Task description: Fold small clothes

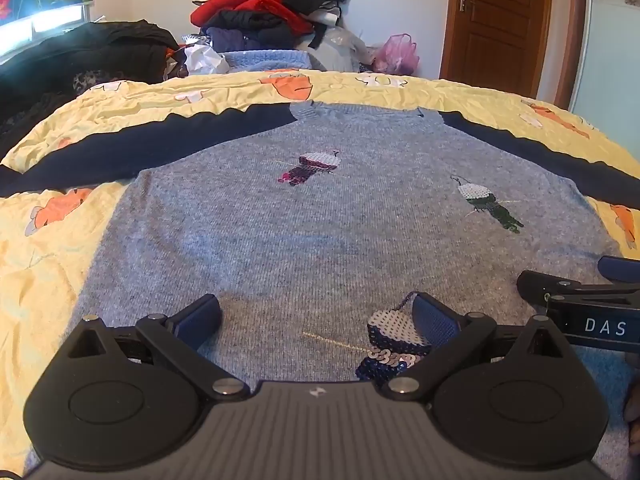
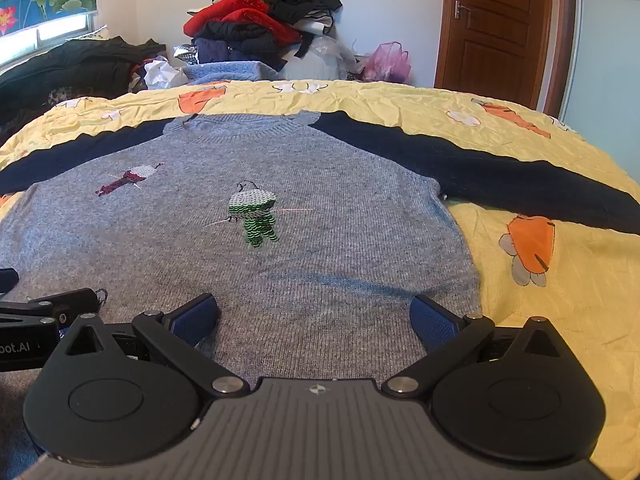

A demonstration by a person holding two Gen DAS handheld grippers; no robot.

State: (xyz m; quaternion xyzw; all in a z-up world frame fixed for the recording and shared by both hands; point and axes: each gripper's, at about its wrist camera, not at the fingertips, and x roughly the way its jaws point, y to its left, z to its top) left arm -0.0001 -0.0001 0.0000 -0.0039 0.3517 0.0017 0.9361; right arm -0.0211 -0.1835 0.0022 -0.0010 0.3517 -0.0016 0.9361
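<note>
The grey sweater (image 1: 320,220) lies flat on the bed's yellow quilt (image 1: 48,264), front up, navy sleeves (image 2: 500,176) stretched out to both sides. Left gripper (image 1: 318,320) and right gripper (image 2: 316,320) hang side by side over the hem, jaws spread wide, nothing pinched. Best, I'd say, to take one sleeve near its cuff and lay it squarely across the chest.
</note>
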